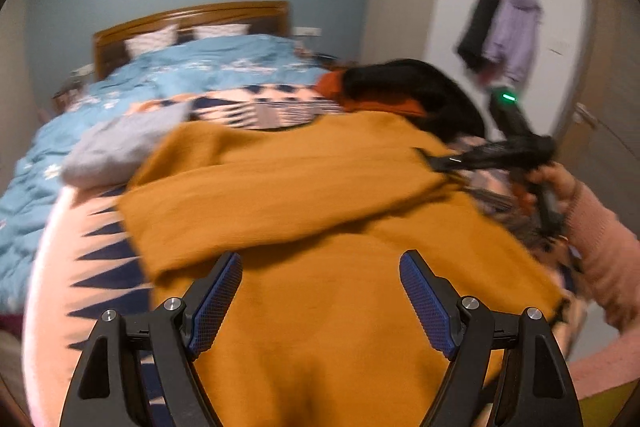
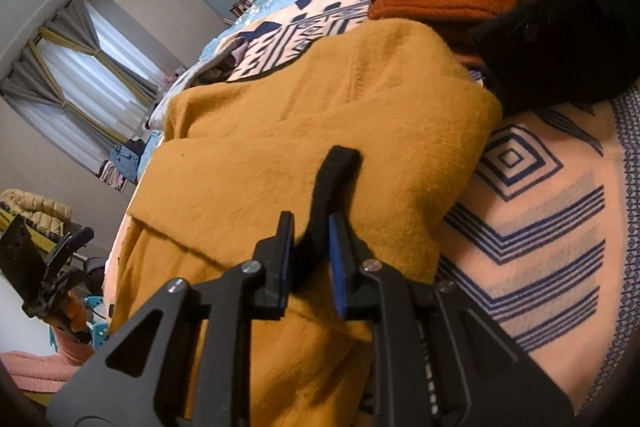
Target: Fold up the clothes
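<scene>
A mustard-yellow sweater point(image 1: 320, 187) lies on a pink and navy patterned blanket point(image 1: 52, 267) on the bed, with one sleeve folded across its body. My left gripper point(image 1: 320, 257) hovers over the sweater's lower part, open wide with nothing between its blue pads. In the right wrist view my right gripper point(image 2: 311, 219) rests on the sweater point(image 2: 300, 107) near its right edge. Its jaws stand narrowly apart, and the sweater's black cuff point(image 2: 340, 163) lies between them and runs out past the fingertips. In the left wrist view the right gripper point(image 1: 440, 161) sits at the sleeve end, held by a hand in a pink sleeve point(image 1: 600, 247).
A black garment point(image 1: 412, 83) and a rust-orange one point(image 1: 380, 103) are piled just beyond the sweater. A grey folded garment point(image 1: 116, 147) lies at its left. The blue duvet point(image 1: 200, 67) covers the far bed. Coats point(image 1: 512, 27) hang on wall hooks at the right.
</scene>
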Demonstrator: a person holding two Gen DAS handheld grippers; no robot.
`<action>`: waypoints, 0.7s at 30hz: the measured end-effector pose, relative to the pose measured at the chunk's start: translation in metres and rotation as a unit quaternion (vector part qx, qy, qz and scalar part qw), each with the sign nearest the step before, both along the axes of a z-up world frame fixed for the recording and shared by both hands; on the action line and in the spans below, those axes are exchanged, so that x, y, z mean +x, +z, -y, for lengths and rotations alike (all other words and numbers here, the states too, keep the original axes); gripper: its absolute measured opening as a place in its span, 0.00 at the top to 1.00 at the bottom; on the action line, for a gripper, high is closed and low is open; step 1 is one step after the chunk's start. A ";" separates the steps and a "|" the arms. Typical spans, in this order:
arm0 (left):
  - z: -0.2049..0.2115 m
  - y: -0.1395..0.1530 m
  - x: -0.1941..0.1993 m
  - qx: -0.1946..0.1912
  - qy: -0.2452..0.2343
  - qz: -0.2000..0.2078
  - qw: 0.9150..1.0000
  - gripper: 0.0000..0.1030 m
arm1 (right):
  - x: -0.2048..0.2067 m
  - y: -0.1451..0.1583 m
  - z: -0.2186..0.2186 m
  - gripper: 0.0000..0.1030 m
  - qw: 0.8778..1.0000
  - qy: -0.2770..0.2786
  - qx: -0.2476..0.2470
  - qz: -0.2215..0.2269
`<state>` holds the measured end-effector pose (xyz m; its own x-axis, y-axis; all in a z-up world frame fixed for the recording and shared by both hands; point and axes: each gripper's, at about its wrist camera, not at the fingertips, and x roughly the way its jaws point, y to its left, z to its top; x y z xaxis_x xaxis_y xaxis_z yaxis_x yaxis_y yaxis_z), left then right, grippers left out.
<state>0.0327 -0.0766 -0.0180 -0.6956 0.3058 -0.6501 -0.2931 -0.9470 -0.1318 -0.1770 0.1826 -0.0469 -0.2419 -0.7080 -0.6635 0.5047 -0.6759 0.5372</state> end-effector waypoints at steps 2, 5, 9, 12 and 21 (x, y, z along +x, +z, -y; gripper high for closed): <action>-0.024 -0.002 -0.001 0.007 -0.035 0.009 0.999 0.19 | 0.003 0.004 -0.003 0.80 1.000 0.002 -0.002 -0.001; -0.068 -0.011 -0.008 0.010 -0.086 0.026 0.996 0.19 | 0.008 0.012 -0.011 0.67 1.000 0.007 -0.012 -0.002; -0.118 -0.024 -0.016 0.027 -0.137 0.057 0.989 0.19 | 0.020 0.027 -0.023 0.51 1.000 0.007 -0.025 -0.012; -0.151 -0.033 -0.020 0.027 -0.157 0.077 0.984 0.19 | 0.028 0.036 -0.033 0.50 0.999 0.007 -0.031 -0.017; -0.212 -0.057 -0.011 0.010 -0.181 0.119 0.976 0.19 | 0.034 0.041 -0.061 0.47 0.999 -0.006 -0.039 -0.024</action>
<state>0.0212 0.1357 -0.0750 -0.3688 0.5176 -0.7721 -0.5675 -0.7832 -0.2540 -0.1428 0.2440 -0.0056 -0.2805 -0.7541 -0.5939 0.5235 -0.6388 0.5638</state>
